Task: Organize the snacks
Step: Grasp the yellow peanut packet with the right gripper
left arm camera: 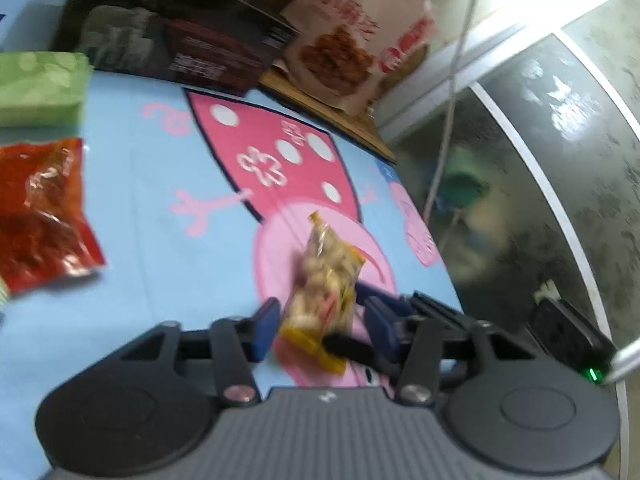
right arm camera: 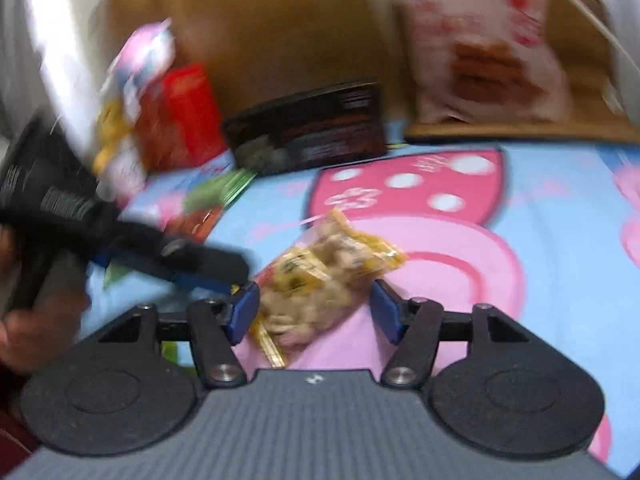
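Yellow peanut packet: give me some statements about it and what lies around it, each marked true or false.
1. The yellow peanut packet lies on the cartoon pig cloth. True.
2. It sits inside the dark box. False: the box lies apart, further back.
3. The right tool has the packet between open fingers. True.
4. The red packet lies on top of it. False: they lie apart.

We see the yellow-edged clear peanut packet (left arm camera: 324,280) lying on the cartoon-printed blue tabletop (left arm camera: 160,216), between our left tool (left arm camera: 320,328) and right tool (right arm camera: 316,312). Left lies the crinkled red snack bag (left arm camera: 44,216); behind stand the black box (left arm camera: 176,36) and the pale paper snack bag (left arm camera: 352,36).
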`<state>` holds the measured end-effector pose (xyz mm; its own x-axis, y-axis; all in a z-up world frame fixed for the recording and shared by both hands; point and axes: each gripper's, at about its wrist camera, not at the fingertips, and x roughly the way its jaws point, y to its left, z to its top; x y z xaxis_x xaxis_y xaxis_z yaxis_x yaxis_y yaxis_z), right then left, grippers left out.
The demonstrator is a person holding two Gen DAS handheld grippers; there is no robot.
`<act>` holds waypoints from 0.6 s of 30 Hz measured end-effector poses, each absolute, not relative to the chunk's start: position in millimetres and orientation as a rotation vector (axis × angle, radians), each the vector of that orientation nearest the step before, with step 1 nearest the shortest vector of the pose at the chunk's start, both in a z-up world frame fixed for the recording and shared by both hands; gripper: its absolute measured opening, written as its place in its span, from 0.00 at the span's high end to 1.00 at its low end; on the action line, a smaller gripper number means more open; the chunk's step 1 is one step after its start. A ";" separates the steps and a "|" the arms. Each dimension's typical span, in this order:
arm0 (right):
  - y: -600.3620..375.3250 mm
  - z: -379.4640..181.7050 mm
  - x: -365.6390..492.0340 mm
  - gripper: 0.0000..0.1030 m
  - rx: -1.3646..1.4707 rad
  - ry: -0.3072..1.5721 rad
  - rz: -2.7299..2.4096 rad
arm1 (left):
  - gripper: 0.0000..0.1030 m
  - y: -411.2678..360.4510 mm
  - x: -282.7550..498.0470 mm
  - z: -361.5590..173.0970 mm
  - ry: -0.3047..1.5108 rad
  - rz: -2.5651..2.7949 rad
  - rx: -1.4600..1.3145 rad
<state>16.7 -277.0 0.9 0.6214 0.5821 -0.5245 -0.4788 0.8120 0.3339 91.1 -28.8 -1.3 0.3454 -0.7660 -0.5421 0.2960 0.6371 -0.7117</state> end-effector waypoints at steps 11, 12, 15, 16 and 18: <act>-231.7 21.8 13.7 0.31 0.141 0.615 0.854 | 0.46 29.2 94.6 32.4 0.823 -0.562 -0.582; -238.6 23.0 14.0 0.31 0.130 0.606 0.829 | 0.44 31.9 87.7 32.7 0.820 -0.575 -0.576; -250.2 21.9 16.8 0.31 0.098 0.591 0.780 | 0.44 38.3 71.0 27.6 0.856 -0.598 -0.574; -252.1 20.8 20.0 0.31 0.091 0.593 0.771 | 0.44 37.8 66.0 24.8 0.872 -0.603 -0.574; -251.5 17.8 29.6 0.31 0.078 0.608 0.756 | 0.44 39.6 56.4 20.7 0.893 -0.600 -0.572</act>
